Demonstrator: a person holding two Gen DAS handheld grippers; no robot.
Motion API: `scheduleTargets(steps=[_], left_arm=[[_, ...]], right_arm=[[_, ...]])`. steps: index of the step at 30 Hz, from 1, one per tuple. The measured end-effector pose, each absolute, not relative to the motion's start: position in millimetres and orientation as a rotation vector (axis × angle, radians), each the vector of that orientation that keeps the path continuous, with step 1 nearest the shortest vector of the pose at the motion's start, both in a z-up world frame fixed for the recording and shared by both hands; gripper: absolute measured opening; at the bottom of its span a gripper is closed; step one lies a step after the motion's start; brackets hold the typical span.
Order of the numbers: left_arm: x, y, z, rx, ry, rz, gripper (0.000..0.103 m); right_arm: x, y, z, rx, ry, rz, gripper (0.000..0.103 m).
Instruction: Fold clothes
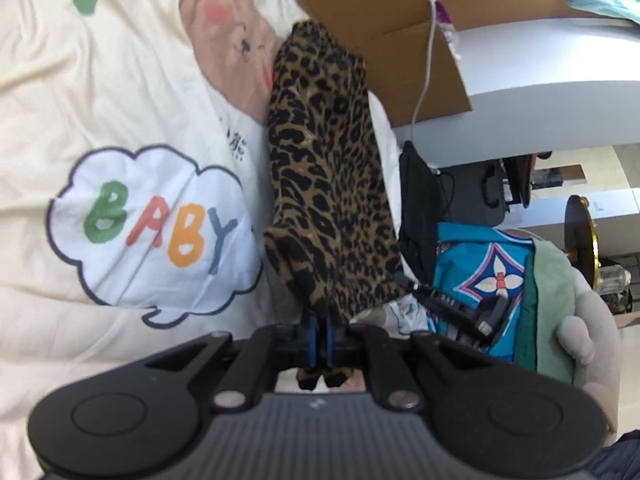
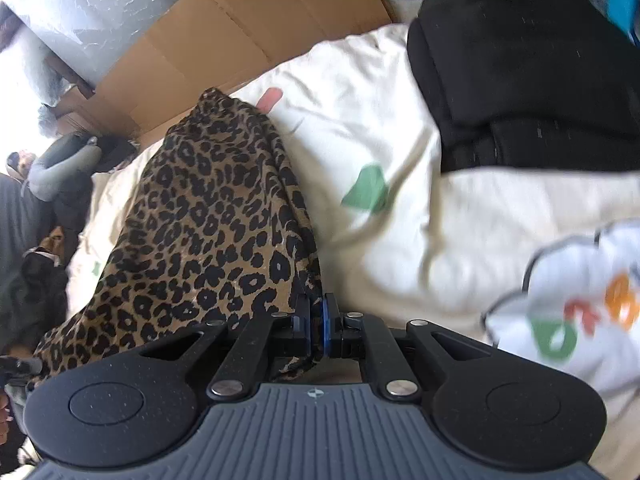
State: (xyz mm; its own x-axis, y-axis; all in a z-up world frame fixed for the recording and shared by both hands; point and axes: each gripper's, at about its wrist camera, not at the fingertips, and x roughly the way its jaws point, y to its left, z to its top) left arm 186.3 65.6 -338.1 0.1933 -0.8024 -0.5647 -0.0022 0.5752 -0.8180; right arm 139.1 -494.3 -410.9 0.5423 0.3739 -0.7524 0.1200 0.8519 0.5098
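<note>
Where tongs pinch, leopard garment hidden

free: cream quilt left of leopard garment | blocked: cardboard behind, black bag right

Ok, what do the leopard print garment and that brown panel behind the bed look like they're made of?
Leopard print garment: thin woven or knit fabric, matte; it drapes in soft folds and bunches where the left gripper pinches it. The exact fibre is unclear.
Brown panel: corrugated cardboard, dull finish, judging by its flat stiffness and straight crease lines.
</note>
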Motion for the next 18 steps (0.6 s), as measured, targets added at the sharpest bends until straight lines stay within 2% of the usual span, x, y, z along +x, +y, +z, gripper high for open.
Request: scheduleTargets(steps=[6, 13, 18], left_arm=[[179, 86, -327, -0.779, 1.254, -0.619, 0.005], [181, 101, -348, -0.740, 1.300, -0.561, 0.005], [189, 101, -376, -0.713, 1.344, -0.541, 0.005]], right_arm=[[105, -483, -413, 0.654, 1.033, 0.166, 0.003], [94, -473, -429, 0.680, 1.064, 0.170, 0.004], [104, -476, -445, 0.680, 1.086, 0.188, 0.012]])
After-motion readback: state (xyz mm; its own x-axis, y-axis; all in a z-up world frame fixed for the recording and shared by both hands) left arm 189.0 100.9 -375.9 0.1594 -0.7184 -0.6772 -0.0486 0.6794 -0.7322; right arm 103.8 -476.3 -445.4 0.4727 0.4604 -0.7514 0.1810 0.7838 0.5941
